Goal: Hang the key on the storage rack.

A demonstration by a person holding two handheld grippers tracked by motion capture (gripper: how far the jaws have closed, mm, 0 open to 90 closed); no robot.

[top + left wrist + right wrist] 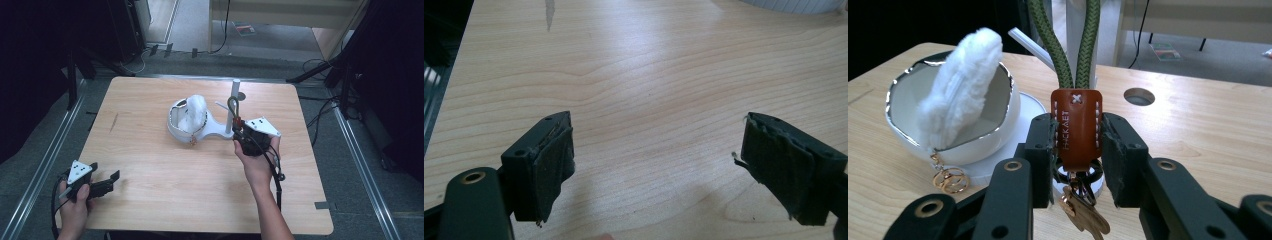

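the wooden bench (150, 165) takes up most of the high view. at its centre sits a white stand (216, 131) with an upright post (233, 102) and a bowl-shaped dish (176, 126), and a fluffy white pouch (195, 112) leans in that dish, a gold clasp hanging over the rim.

the right tool (1077, 145), right of centre in the high view, has its jaws closed on the brown leather tab (1076, 125) of a keychain. the keychain's green cord loop (1065, 45) runs up out of the top of the right gripper view, and in the high view it looks to sit around the post or one of its pegs, though i cannot tell whether it bears there. gold keys (1083, 212) dangle below the tab.

the left tool (654, 160) rests at the lower left of the high view, jaws wide apart and holding nothing.

judging from this, the keychain is either just being hung or just being lifted off; letting go or pulling it clear remains.
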